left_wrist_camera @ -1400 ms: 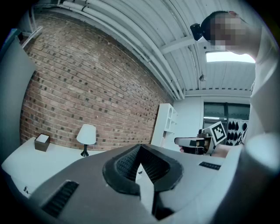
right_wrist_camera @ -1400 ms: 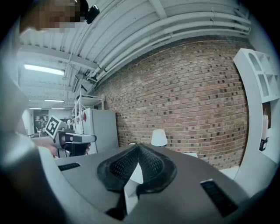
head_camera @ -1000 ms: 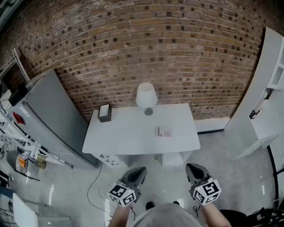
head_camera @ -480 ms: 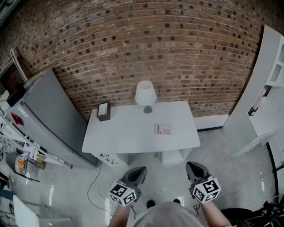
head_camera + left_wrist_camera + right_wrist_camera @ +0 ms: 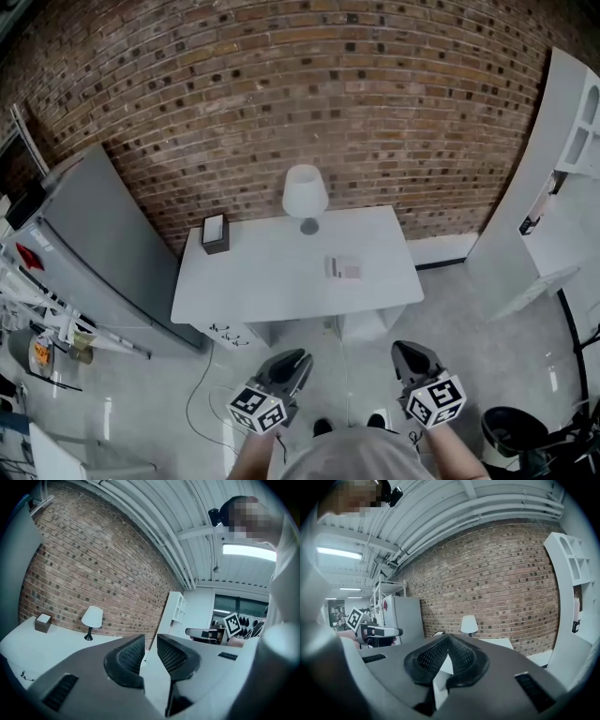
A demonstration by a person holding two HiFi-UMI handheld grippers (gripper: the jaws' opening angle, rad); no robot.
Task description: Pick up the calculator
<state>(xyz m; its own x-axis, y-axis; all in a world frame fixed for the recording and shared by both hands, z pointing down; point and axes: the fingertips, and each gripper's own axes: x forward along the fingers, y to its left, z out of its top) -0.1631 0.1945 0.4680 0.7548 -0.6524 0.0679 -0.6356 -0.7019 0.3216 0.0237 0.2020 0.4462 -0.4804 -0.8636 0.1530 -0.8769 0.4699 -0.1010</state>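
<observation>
The calculator (image 5: 343, 268), a small flat grey-and-pink slab, lies on the white table (image 5: 272, 281), right of its middle. Both grippers hover over the floor well short of the table's front edge, pointing toward it. My left gripper (image 5: 296, 358) (image 5: 150, 643) has its jaws opening, a narrow gap showing between the ribbed pads and nothing in it. My right gripper (image 5: 405, 350) (image 5: 447, 640) is shut, its tips touching with nothing held. Neither gripper view shows the calculator.
A white lamp (image 5: 305, 195) and a brown tissue box (image 5: 215, 233) stand at the table's back edge by the brick wall. A grey fridge (image 5: 94, 244) flanks the left, a white shelf unit (image 5: 562, 178) the right. A cable (image 5: 202, 394) trails on the floor; a black bin (image 5: 511, 436) sits at lower right.
The head view has drifted: the table sits a little higher in the frame, and a black bin has come into sight at lower right. Both grippers sit slightly lower in the picture.
</observation>
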